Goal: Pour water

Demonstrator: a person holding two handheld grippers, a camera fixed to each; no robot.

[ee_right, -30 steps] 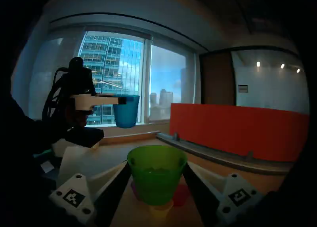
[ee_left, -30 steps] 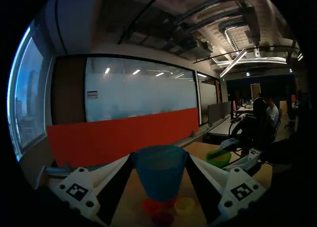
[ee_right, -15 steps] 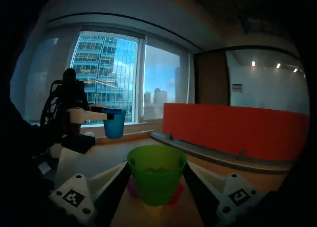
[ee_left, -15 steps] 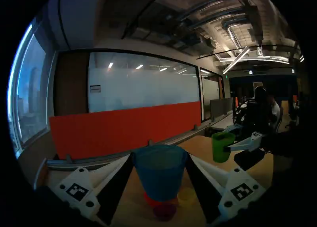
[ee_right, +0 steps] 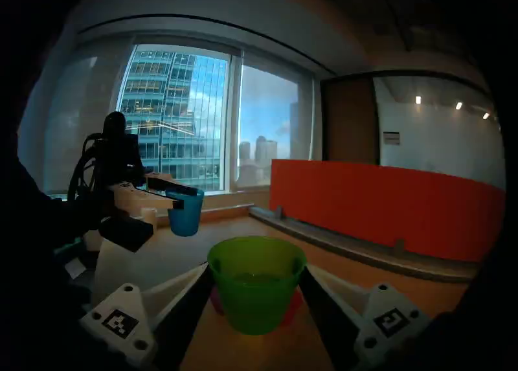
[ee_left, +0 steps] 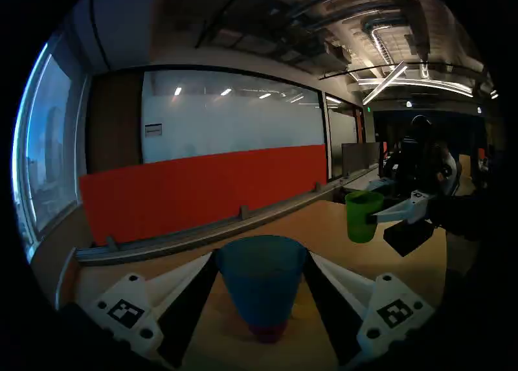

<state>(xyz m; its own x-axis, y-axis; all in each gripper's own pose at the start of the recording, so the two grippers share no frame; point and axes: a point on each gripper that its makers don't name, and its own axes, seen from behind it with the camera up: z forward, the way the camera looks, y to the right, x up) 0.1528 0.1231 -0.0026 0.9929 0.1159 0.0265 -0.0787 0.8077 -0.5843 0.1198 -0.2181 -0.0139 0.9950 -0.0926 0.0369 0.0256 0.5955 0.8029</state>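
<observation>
A blue cup (ee_left: 261,292) stands upright between the white fingers of my left gripper (ee_left: 260,294), which is shut on it above the wooden table (ee_left: 304,225). Off to the right in the left gripper view, the green cup (ee_left: 360,216) hangs in the other gripper. In the right gripper view, my right gripper (ee_right: 256,292) is shut on the green cup (ee_right: 256,281), upright, with some liquid inside. Farther left there, the blue cup (ee_right: 184,211) is held over the table by the left gripper (ee_right: 169,204). A red cup (ee_left: 267,332) shows under the blue one.
An orange partition (ee_left: 194,190) with a metal rail runs along the table's far edge. Large windows (ee_right: 188,122) stand behind the left gripper. Pink and red cups (ee_right: 291,307) sit on the table under the green cup. A person's dark sleeve (ee_right: 39,222) is at left.
Both grippers have come down toward the table with their cups. The blue cup sits lower in the right gripper view, and the yellow and orange cups have slid out of the left gripper view.
</observation>
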